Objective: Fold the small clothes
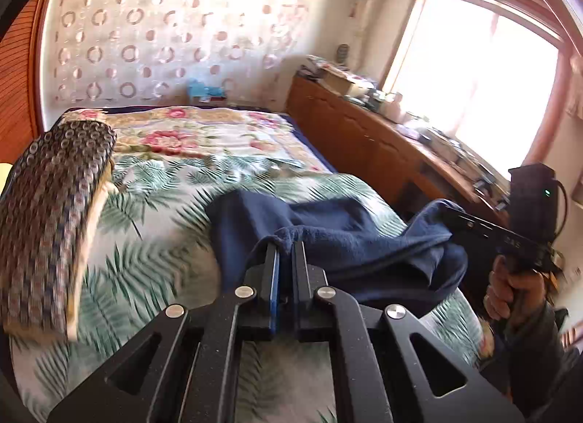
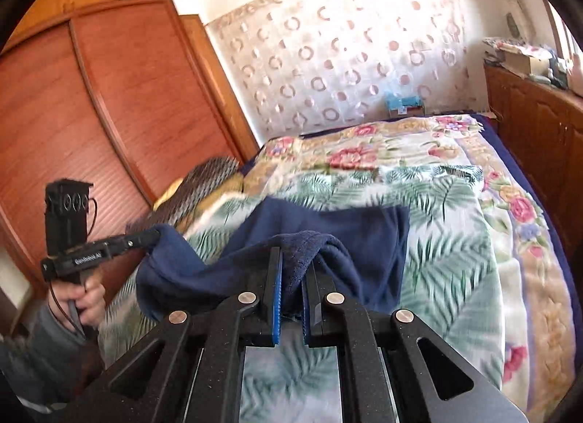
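**Blue cloth lifted at two corners over the bed**

Cloth (image 1: 328,237): dark blue, fleecy, small. It hangs stretched between the two grippers, near edge raised off the bed (image 1: 164,211), far part trailing down onto the leaf-print sheet (image 2: 448,248). Long axis runs side to side, from one gripper to the other, roughly along the bed's near edge. Upper edge sags in the middle. Far corner in the right wrist view lies flat and square on the sheet.

Left gripper (image 1: 286,246): jaws pinched almost together, a fold of the cloth's hem clamped between the blue pads. Seen from the right wrist view, its fingers (image 2: 144,235) bite the cloth's left end; a hand (image 2: 85,301) grips the handle below.

Right gripper (image 2: 293,259): jaws nearly closed, a thick bunch of hem squeezed between them and rolling over the right finger. From the left wrist view its tip (image 1: 452,215) is buried in the cloth's right end, a hand (image 1: 513,288) on the handle.

Surroundings: floral quilt (image 1: 204,135) covers the far half of the bed. A patterned pillow (image 1: 51,211) stands at the bed's left edge, blurred. Wardrobe (image 2: 91,113) beyond the left edge; wooden cabinet (image 1: 364,138) along the right edge, cluttered on top, under a bright window (image 1: 473,69). Curtain (image 1: 175,29) with ring pattern behind the far edge.
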The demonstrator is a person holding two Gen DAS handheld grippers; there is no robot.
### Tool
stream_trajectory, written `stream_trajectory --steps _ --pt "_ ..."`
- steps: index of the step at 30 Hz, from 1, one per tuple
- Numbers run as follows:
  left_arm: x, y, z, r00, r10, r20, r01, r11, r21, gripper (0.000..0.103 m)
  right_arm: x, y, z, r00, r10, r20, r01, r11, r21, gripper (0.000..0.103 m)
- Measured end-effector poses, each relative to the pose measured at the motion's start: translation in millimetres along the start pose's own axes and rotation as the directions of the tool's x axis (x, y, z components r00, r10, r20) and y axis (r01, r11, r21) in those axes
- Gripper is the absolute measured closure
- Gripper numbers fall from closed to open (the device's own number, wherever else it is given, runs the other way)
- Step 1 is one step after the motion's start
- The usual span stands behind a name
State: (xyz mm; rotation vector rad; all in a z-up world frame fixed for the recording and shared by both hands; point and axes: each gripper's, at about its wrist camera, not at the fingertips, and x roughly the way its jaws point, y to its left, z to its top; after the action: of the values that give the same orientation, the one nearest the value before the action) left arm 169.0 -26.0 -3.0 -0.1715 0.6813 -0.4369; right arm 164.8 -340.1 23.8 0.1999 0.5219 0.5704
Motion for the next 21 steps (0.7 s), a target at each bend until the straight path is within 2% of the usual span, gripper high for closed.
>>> stream_trajectory --steps 4,8,11,13,15,16,18,20,21 --pt "42 29 27 0.999 0.036 -0.036 -0.037 0.998 -0.041 0.097 43 -27 23 0.999 -0.041 -0.019 0.041 0.999 0.021 0.095" --pt "80 41 40 0.996 0.057 -0.064 -0.06 0.998 -0.037 0.097 86 -45 33 0.995 -0.09 -0.051 0.091 0.995 0.028 0.095" --pt "99 47 45 0.994 0.065 -0.085 -0.069 0.997 -0.043 0.097 101 -53 37 0.991 -0.116 -0.061 0.118 0.992 0.038 0.095" --pt "111 50 47 0.991 0.081 -0.108 -0.085 0.996 -0.038 0.097 106 -48 40 0.983 -0.164 -0.079 0.167 0.986 0.026 0.086" --pt "115 51 47 0.99 0.093 -0.11 -0.097 0.995 -0.031 0.097 105 -40 41 0.971 -0.22 -0.095 0.222 0.975 0.004 0.066" --pt "116 52 47 0.99 0.087 -0.111 -0.09 0.996 -0.026 0.096 103 -40 42 0.97 -0.224 -0.094 0.225 0.974 -0.002 0.064" --pt "113 51 48 0.991 0.086 -0.107 -0.088 0.996 -0.014 0.089 94 -37 42 0.968 -0.236 -0.082 0.234 0.972 -0.023 0.062" --pt "107 52 47 0.993 0.078 -0.092 -0.078 0.997 0.001 0.072 86 -36 39 0.965 -0.254 -0.071 0.251 0.967 -0.044 0.062" --pt "102 51 46 0.995 0.063 -0.083 -0.063 0.998 0.007 0.059 82 -36 37 0.967 -0.247 -0.068 0.244 0.969 -0.047 0.061"
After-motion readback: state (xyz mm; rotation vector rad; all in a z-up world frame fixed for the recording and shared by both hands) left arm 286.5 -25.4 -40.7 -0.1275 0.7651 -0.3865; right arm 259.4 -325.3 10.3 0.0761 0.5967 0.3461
